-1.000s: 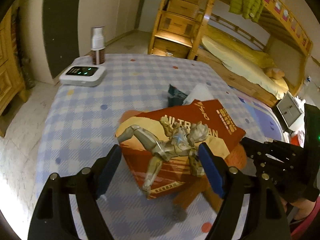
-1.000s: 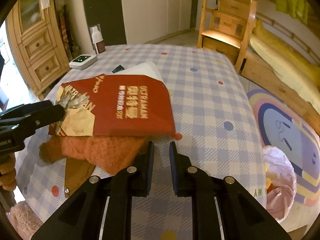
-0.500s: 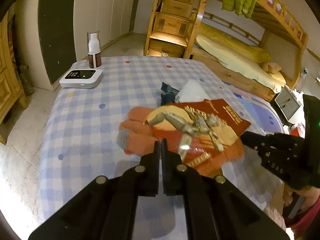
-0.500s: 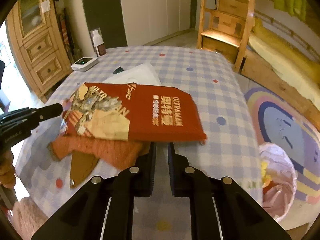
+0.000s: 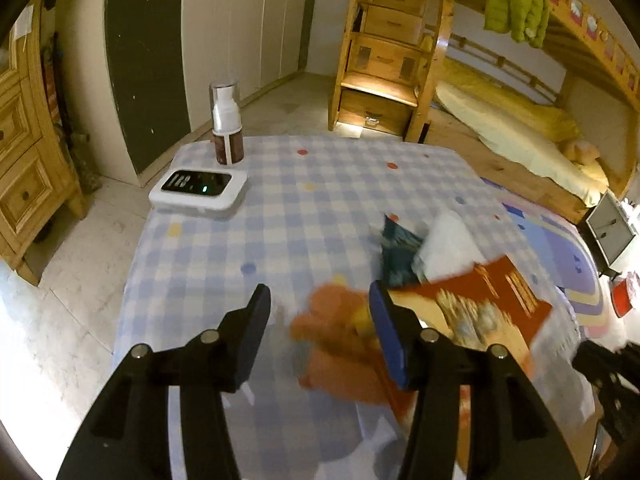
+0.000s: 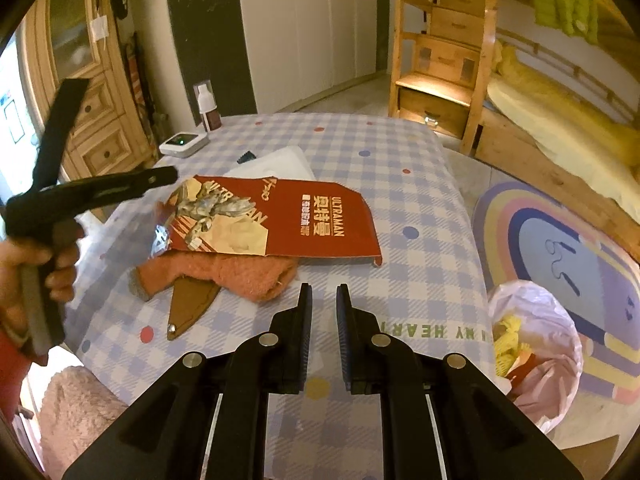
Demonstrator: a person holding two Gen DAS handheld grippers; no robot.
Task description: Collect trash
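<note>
I see my left gripper (image 5: 318,314) jaws wide, holding nothing | my right gripper (image 6: 323,312) jaws narrow, empty, lower centre | red Ultraman wrapper (image 6: 280,220) mid-frame on the desk (image 6: 400,280), lying over an orange cloth (image 6: 224,274) | pink-lined trash bin (image 6: 536,352) lower right

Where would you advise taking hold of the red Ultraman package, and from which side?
Probably the right-hand short edge of the package, approached low from the right claw side: it lies flat, propped on the orange cloth, with that corner free.
</note>
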